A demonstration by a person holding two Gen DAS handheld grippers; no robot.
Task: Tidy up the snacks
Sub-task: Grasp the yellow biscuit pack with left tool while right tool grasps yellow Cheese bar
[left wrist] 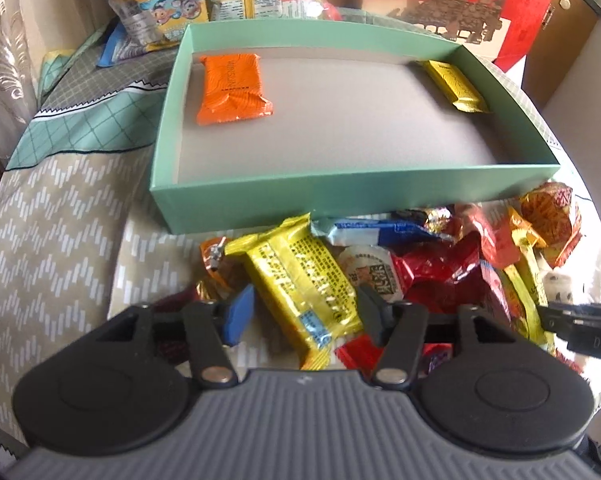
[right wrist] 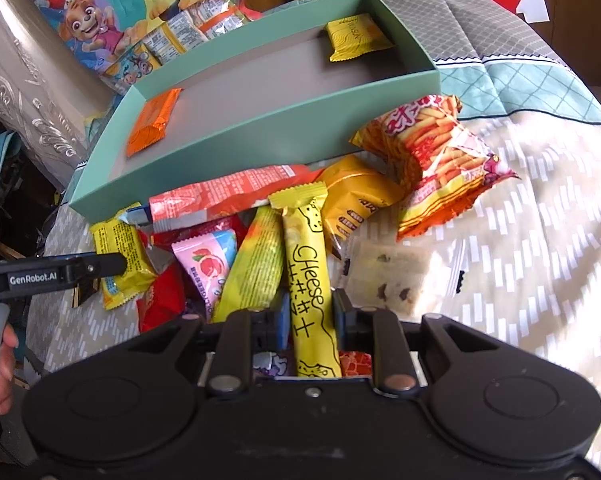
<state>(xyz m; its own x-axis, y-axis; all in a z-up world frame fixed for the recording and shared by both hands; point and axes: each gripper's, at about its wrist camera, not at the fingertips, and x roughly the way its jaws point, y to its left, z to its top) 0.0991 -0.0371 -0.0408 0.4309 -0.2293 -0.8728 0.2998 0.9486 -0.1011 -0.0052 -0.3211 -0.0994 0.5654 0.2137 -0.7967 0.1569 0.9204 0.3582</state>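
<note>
A shallow teal box [left wrist: 236,200] [right wrist: 236,136] lies on the cloth; it holds an orange packet [left wrist: 232,88] [right wrist: 152,124] at one end and a small yellow packet [left wrist: 456,84] [right wrist: 354,38] at the other. A pile of snacks lies in front of it. My left gripper [left wrist: 306,312] has its jaws around a yellow snack packet [left wrist: 300,276] [right wrist: 118,256] on the pile, touching its sides. My right gripper [right wrist: 312,316] is shut on a yellow "Cheese" stick [right wrist: 306,280]. The right gripper's arm [left wrist: 584,328] shows at the left view's right edge.
Big cartoon snack bags [right wrist: 112,12] [left wrist: 160,12] and small packets lie behind the box. A red carton [left wrist: 452,4] stands at the back. An orange fries bag [right wrist: 432,160] lies right of the pile. A curtain [right wrist: 24,80] hangs on the left.
</note>
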